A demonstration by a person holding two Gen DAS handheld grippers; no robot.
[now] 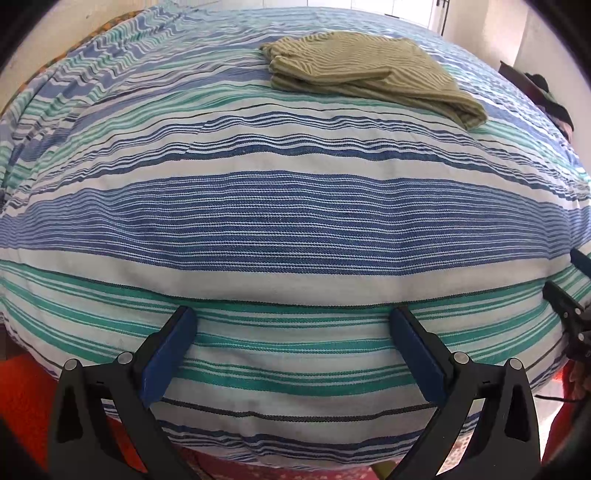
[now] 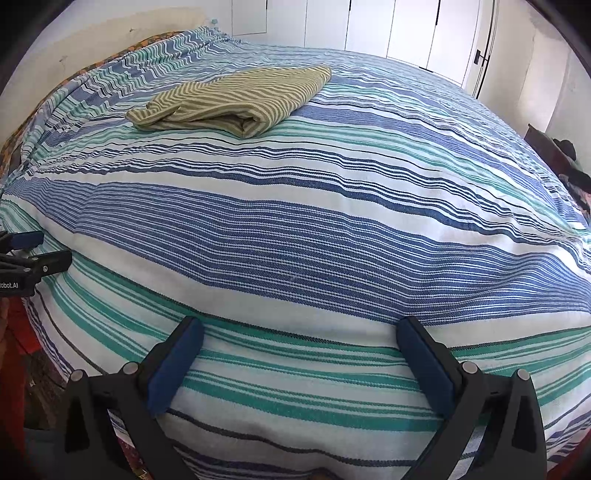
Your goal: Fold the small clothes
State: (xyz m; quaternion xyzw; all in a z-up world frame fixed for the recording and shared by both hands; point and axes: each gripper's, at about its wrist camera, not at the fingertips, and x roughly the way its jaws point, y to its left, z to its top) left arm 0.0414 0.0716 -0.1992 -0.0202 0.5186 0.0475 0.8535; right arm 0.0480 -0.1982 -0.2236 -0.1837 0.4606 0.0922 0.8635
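Observation:
An olive and cream striped garment (image 1: 365, 70) lies folded into a compact bundle on the far part of the bed; it also shows in the right wrist view (image 2: 236, 101). My left gripper (image 1: 293, 325) is open and empty, low over the near edge of the bed, far from the garment. My right gripper (image 2: 299, 332) is open and empty, also over the near edge. The right gripper's fingers (image 1: 565, 306) show at the right edge of the left wrist view, and the left gripper's fingers (image 2: 40, 254) at the left edge of the right wrist view.
The bed is covered with a blue, teal and white striped bedspread (image 1: 295, 229), also seen in the right wrist view (image 2: 314, 240). White cupboard doors (image 2: 388, 26) stand behind the bed. Dark clothes (image 2: 569, 162) are piled at the far right. A red-orange floor covering (image 1: 22, 398) lies below the near edge.

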